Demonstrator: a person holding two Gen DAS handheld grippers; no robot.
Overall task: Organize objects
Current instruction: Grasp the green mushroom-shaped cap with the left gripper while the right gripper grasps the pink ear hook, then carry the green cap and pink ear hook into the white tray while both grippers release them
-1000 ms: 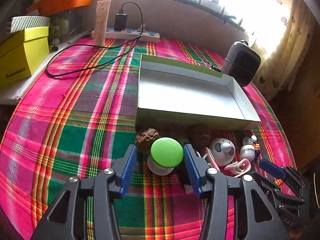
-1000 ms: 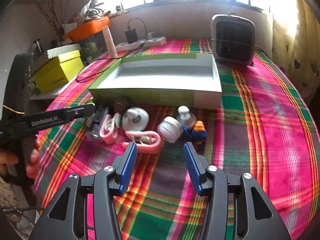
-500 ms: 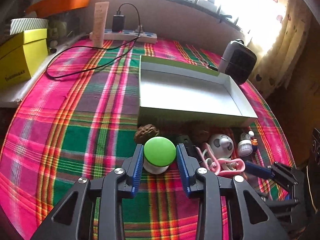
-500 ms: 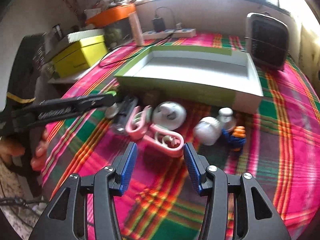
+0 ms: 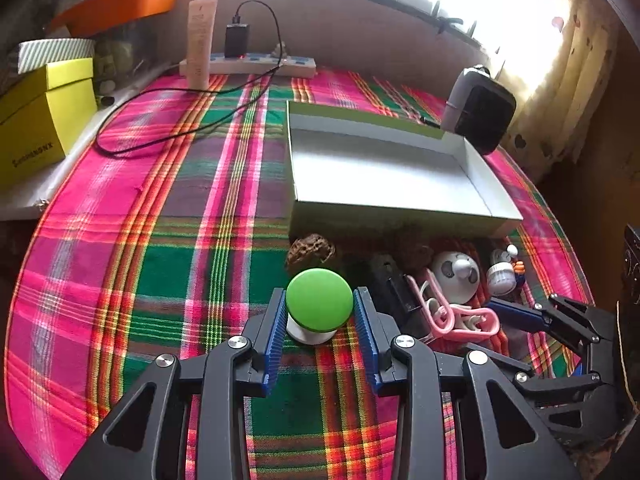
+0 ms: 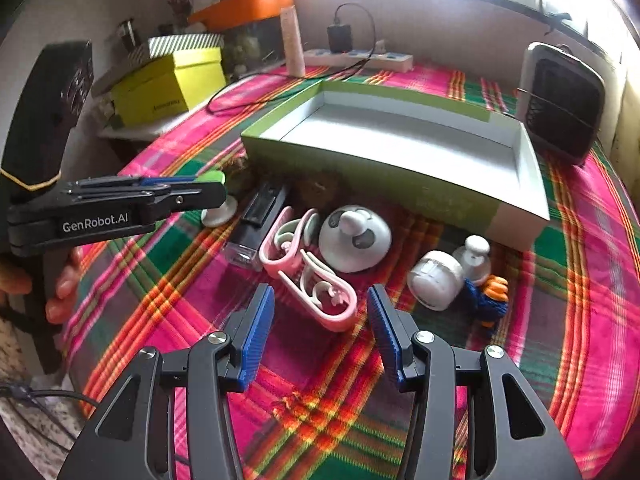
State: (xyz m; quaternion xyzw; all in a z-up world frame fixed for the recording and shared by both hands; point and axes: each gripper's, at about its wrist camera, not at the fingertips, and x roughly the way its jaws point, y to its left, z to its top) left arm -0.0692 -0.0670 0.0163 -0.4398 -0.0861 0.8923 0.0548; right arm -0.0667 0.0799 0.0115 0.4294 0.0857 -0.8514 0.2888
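Closer-set ribbed fingers (image 5: pixel 280 320), smooth green dome (image 5: pixel 319 305)

Table covered by a pink, green and orange plaid cloth (image 5: pixel 168 264). Resting directly on it: 1 open green-sided box (image 5: pixel 392 184), centre right of the left wrist view; 1 power strip (image 5: pixel 256 65) and an upright tube (image 5: pixel 200 44) at upper centre; 1 black cable (image 5: pixel 168 136); 1 small heater (image 5: pixel 480 112), upper right; assorted small items (image 6: pixel 344 256) along the box's near wall.
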